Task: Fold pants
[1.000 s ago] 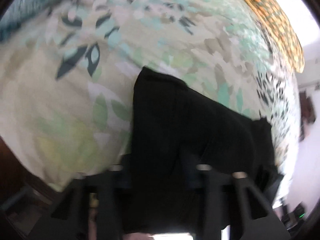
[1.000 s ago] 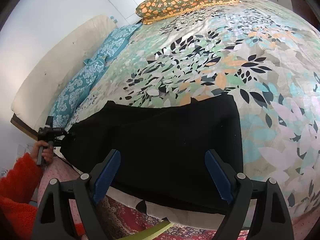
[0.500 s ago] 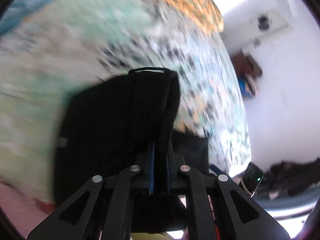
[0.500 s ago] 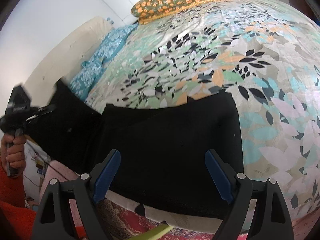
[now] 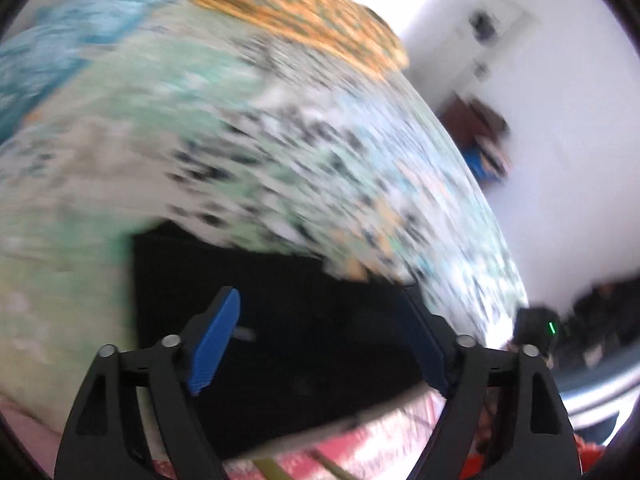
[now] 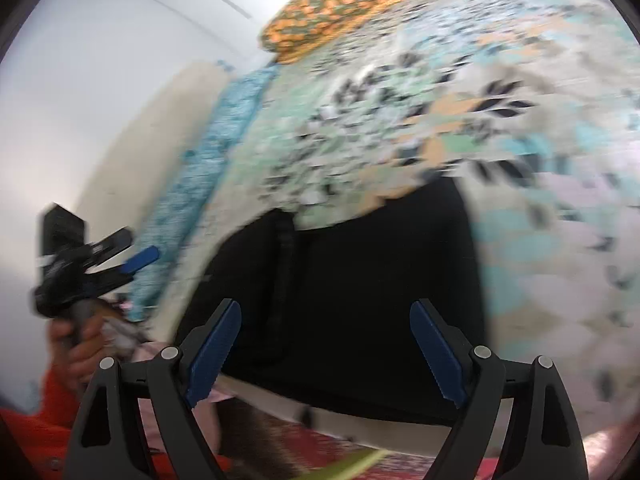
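Observation:
The black pants [image 5: 304,320] lie folded on the floral bedspread [image 5: 200,168] near the bed's front edge. They also show in the right wrist view [image 6: 360,280], with a fold ridge running down their left part. My left gripper [image 5: 324,344] is open and empty above the pants. It also shows in the right wrist view [image 6: 120,256], held in a hand off the bed's left edge. My right gripper [image 6: 328,352] is open and empty over the pants' near edge. Both views are blurred by motion.
An orange patterned pillow [image 6: 352,4] and teal pillows [image 6: 224,152] lie at the head of the bed. A cream headboard [image 6: 148,152] stands at the left. Dark furniture [image 5: 480,128] stands by the white wall. A red patterned rug [image 6: 360,456] lies below the bed edge.
My left gripper has let go of the pants end it carried over and has opened, leaving the pants folded shorter. It pulled back off the bed's left side. My right gripper stayed open.

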`<state>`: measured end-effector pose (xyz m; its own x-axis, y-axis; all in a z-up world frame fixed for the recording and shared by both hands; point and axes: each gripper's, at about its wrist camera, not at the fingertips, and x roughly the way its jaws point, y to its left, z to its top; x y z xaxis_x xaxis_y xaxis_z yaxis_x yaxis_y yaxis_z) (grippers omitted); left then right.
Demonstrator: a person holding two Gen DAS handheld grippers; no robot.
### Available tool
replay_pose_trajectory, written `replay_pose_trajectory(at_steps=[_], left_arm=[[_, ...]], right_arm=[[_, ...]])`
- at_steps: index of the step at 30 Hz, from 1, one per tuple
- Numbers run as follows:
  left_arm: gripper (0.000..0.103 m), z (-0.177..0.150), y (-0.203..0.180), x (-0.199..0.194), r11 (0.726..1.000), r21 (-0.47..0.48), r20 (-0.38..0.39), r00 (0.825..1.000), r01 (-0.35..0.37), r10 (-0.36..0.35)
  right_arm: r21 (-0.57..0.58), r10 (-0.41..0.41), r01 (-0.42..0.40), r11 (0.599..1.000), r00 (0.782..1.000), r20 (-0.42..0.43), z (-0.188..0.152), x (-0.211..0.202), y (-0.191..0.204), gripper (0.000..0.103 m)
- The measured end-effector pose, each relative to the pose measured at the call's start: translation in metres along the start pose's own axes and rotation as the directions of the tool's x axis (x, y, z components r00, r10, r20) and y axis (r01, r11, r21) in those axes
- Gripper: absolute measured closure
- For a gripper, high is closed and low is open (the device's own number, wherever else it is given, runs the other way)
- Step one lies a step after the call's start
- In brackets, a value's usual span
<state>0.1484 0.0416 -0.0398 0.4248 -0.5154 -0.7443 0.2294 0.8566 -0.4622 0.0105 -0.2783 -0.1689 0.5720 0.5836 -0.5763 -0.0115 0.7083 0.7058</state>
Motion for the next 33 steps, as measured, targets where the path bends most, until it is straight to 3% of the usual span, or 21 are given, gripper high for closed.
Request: replay_pose_trajectory(at_steps=[2,3,5,8,10,12,16,19,20,22,24,29,31,33], left_arm=[[0.018,-0.002,0.036,-0.013,0.993,-0.066,0.053,0.993,-0.098,0.102],[0.018,-0.010,0.057,-0.016,0.980,-0.105,0.073,0.982,-0.166,0.174],[0.018,-0.024,0.085,-0.016,0.959,-0.159,0.086,0.964,-0.236,0.251],[0.019,-0.054,0.121,-0.007,0.928,-0.222,0.082,0.942,-0.300,0.324],[0.023,-0.067,0.139,0.002,0.898,-0.260,0.019,0.928,-0.354,0.372],[0.025,-0.064,0.147,0.009,0.904,-0.305,0.019,0.947,-0.301,0.322],[0.024,-0.059,0.137,0.007,0.906,-0.243,0.060,0.926,-0.347,0.371],[0.024,-0.060,0.137,0.017,0.910,-0.241,0.034,0.934,-0.337,0.355],[0.024,-0.062,0.137,0.017,0.910,-0.246,0.028,0.937,-0.332,0.349],[0.024,-0.063,0.141,0.019,0.909,-0.253,0.016,0.938,-0.332,0.347],[0.024,-0.063,0.141,0.020,0.907,-0.250,0.014,0.936,-0.338,0.352],[0.024,-0.065,0.145,0.018,0.900,-0.263,0.007,0.932,-0.348,0.363],[0.024,-0.066,0.147,0.020,0.896,-0.274,-0.002,0.932,-0.350,0.364],[0.024,-0.066,0.150,0.020,0.892,-0.286,-0.007,0.931,-0.351,0.364]], right_arm=[[0.002,0.106,-0.106,0.994,0.993,-0.048,-0.003,0.017,0.012,0.017],[0.014,0.163,-0.162,0.987,0.983,-0.080,-0.005,0.028,0.018,0.017],[0.049,0.231,-0.226,0.973,0.965,-0.128,-0.006,0.047,0.025,0.017],[0.140,0.280,-0.257,0.956,0.942,-0.182,-0.003,0.076,0.024,0.017],[0.188,0.291,-0.254,0.949,0.934,-0.205,-0.001,0.093,0.020,0.017],[0.200,0.262,-0.216,0.956,0.934,-0.244,0.000,0.112,0.017,0.017],[0.179,0.245,-0.194,0.965,0.910,-0.335,-0.002,0.133,0.016,0.018],[0.168,0.270,-0.219,0.961,0.878,-0.394,-0.003,0.140,0.021,0.020],[0.176,0.293,-0.239,0.955,0.859,-0.421,-0.003,0.143,0.023,0.020],[0.155,0.277,-0.232,0.960,0.850,-0.448,-0.004,0.143,0.026,0.021],[0.129,0.218,-0.178,0.976,0.855,-0.470,-0.003,0.145,0.024,0.021],[0.183,0.286,-0.222,0.958,0.808,-0.515,-0.004,0.151,0.022,0.021],[0.261,0.385,-0.290,0.921,0.780,-0.493,-0.004,0.153,0.018,0.025],[0.292,0.402,-0.291,0.911,0.784,-0.473,-0.004,0.154,0.013,0.029]])
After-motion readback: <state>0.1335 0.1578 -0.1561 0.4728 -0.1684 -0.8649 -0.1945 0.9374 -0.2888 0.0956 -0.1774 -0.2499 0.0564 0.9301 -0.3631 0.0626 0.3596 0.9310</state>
